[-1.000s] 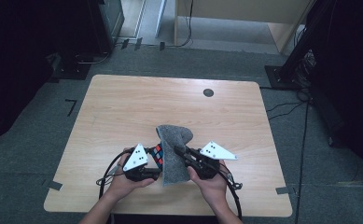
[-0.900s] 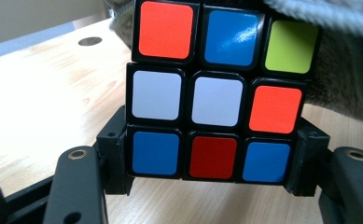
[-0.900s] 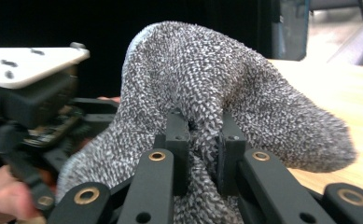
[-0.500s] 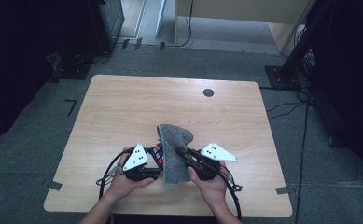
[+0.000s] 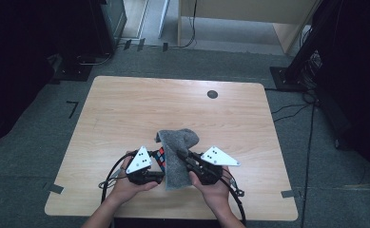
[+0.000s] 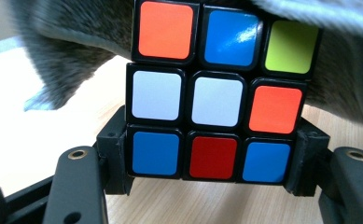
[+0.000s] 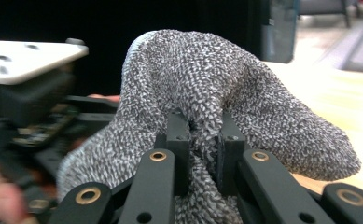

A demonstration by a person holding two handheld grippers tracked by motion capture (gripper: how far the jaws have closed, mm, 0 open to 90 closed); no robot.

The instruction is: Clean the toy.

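Where the person's hands come in at the near edge, the scene runs outward like this:

Left hand: wrapped round the left gripper (image 5: 155, 176) at the near edge of the bench (image 5: 125, 109), a black cable looping off beside it.

Right hand: holding the right gripper (image 5: 186, 157) just beside the left one, its grey three-cornered plate facing up.

Left jaws: clamped on the puzzle cube (image 6: 216, 88), one pad against each side of its bottom row, as the left gripper view shows.

Cube: held just above the wood between the two grippers; the face toward the camera shows orange, blue and green on top, two whites and an orange in the middle, blue, red and blue below.

Right jaws: drawn narrow and pinching a fold of the grey cloth (image 7: 207, 88), bunched up between the pads in the right gripper view.

Cloth: a knitted grey piece (image 5: 177, 154) draped over the cube's top and far side, touching it, its rounded end lying farther out on the bench.

Far bench: bare pale wood with a small dark round cap (image 5: 212, 94) near the far edge.

Beyond: grey floor and dark stands.
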